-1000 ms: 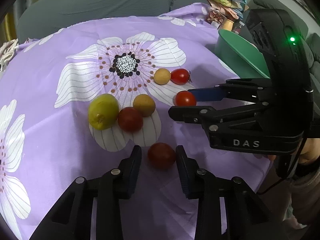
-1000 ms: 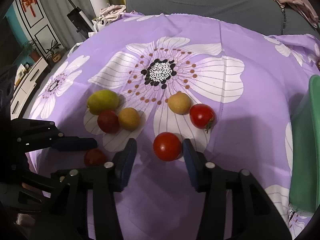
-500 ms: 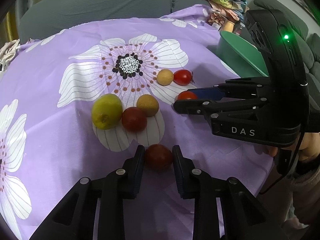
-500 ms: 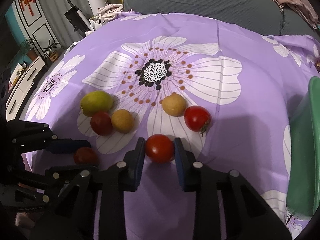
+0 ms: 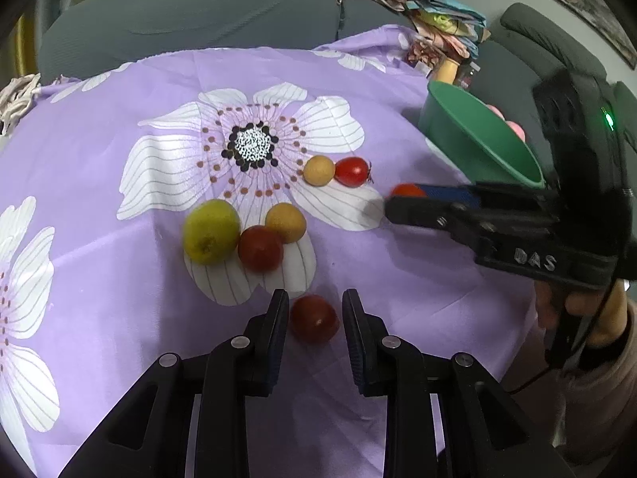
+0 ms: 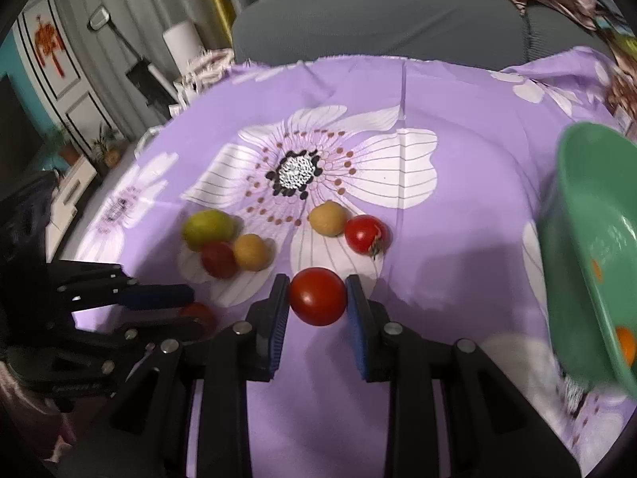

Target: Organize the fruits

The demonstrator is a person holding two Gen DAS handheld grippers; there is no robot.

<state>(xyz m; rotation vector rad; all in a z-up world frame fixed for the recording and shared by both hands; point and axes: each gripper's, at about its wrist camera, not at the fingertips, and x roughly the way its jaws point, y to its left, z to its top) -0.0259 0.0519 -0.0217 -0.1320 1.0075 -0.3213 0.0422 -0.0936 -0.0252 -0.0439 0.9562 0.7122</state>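
Both tools are clenched on fruit. The left tool [image 5: 314,318], bottom centre of its view, pinches a dark red tomato [image 5: 313,318] down on the purple cloth [image 5: 119,271]. The right tool [image 6: 317,300] grips a bright red tomato [image 6: 317,301] at lower centre. Above sit a green fruit [image 6: 207,229], two yellow ones and two more tomatoes. A green bowl [image 6: 577,239] sits at the right edge.

The green bowl [image 6: 589,247] is cut off by the right edge; its contents blur.
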